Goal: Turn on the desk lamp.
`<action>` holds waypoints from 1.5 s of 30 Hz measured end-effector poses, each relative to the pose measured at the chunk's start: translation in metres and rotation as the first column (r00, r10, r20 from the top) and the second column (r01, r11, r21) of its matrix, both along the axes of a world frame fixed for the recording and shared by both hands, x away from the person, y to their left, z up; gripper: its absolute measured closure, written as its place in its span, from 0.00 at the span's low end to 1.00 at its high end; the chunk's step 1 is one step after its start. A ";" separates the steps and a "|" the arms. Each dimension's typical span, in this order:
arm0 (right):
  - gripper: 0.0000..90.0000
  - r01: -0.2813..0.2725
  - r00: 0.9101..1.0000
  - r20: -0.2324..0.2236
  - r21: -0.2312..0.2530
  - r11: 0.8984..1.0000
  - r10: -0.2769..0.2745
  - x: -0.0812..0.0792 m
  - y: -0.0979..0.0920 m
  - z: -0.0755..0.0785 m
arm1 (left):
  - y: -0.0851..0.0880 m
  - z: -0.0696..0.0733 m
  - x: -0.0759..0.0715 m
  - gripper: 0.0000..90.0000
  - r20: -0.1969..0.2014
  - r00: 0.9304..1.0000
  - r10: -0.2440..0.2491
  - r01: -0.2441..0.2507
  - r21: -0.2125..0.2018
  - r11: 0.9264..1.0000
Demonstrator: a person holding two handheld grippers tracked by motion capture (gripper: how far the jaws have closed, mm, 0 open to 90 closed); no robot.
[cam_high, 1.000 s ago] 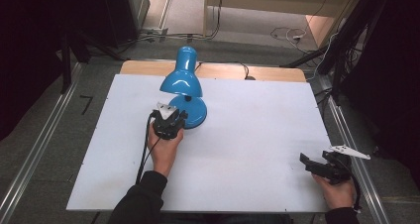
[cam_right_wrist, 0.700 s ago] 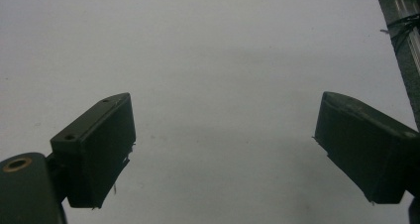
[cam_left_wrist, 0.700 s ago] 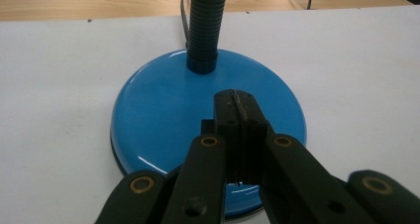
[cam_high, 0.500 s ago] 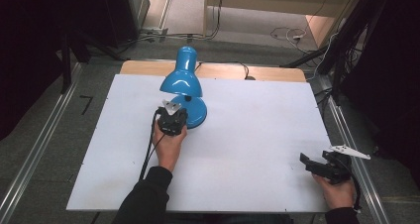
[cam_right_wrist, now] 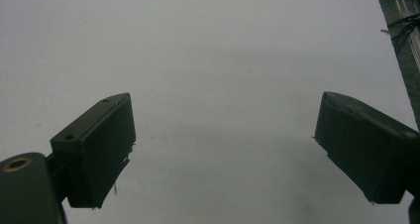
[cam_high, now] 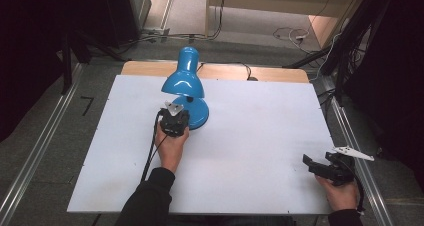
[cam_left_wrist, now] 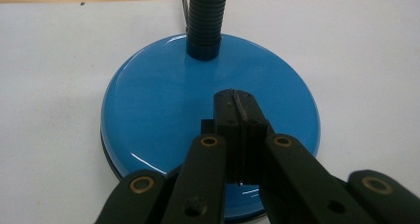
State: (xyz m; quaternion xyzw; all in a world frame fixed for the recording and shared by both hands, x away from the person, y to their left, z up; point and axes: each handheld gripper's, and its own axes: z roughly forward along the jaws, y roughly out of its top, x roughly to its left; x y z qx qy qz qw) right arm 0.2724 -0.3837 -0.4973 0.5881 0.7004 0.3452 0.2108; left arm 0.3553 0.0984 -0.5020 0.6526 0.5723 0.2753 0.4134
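The left gripper (cam_left_wrist: pixel 236 102) is being held with its black jaws pressed fully together, nothing between them, over the glossy round blue base (cam_left_wrist: pixel 163 105) of the lamp (cam_high: pixel 184 81), with its ribbed neck at twelve o'clock. The right gripper (cam_right_wrist: pixel 223 149) is being kept wide open and empty above the matte white table (cam_high: pixel 250 131)

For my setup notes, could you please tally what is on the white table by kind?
Blue desk lamp: 1
Hand-held claws: 2, the left claw shut over the lamp's base, the right claw open above the table
Total: 3
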 end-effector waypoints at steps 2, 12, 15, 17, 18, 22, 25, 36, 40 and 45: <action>0.08 0.000 1.000 0.000 0.000 1.000 0.000 0.000 0.000 0.000 | 0.001 -0.001 0.001 1.00 -0.009 1.000 0.000 0.000 -0.007 1.000; 0.08 0.001 1.000 -0.001 0.000 1.000 -0.001 0.000 0.000 0.000 | 0.001 -0.002 0.001 1.00 -0.006 1.000 0.000 0.000 -0.008 1.000; 0.08 0.002 1.000 -0.002 0.000 1.000 -0.002 0.000 0.000 0.000 | 0.001 -0.002 0.001 1.00 -0.007 1.000 -0.006 0.006 -0.007 1.000; 0.08 0.001 1.000 0.000 -0.001 1.000 -0.001 0.000 0.000 0.000 | 0.001 -0.002 0.001 1.00 -0.007 1.000 -0.005 0.005 -0.008 1.000; 0.08 0.001 1.000 0.000 -0.001 1.000 -0.001 0.000 0.000 0.000 | 0.001 -0.002 0.001 1.00 -0.006 1.000 -0.006 0.006 -0.005 1.000; 0.08 -0.001 1.000 0.000 0.000 1.000 0.001 0.000 0.000 0.000 | 0.000 -0.003 0.000 1.00 0.002 1.000 -0.005 0.005 0.005 1.000; 0.08 0.001 1.000 -0.003 -0.001 1.000 -0.001 0.000 0.000 0.000 | 0.000 -0.003 0.000 1.00 0.002 1.000 -0.006 0.006 0.009 1.000; 0.08 0.001 1.000 -0.002 -0.002 1.000 -0.001 0.000 0.001 0.000 | 0.000 -0.003 0.000 1.00 0.004 1.000 -0.005 0.005 0.006 1.000; 0.08 0.001 1.000 -0.002 -0.002 1.000 -0.001 0.000 0.001 0.000 | 0.000 -0.003 0.000 1.00 0.002 1.000 -0.002 0.002 -0.003 1.000; 0.08 0.000 1.000 -0.001 -0.002 1.000 0.000 0.000 0.001 0.000 | 0.000 -0.003 0.000 1.00 0.000 1.000 -0.004 0.004 -0.004 1.000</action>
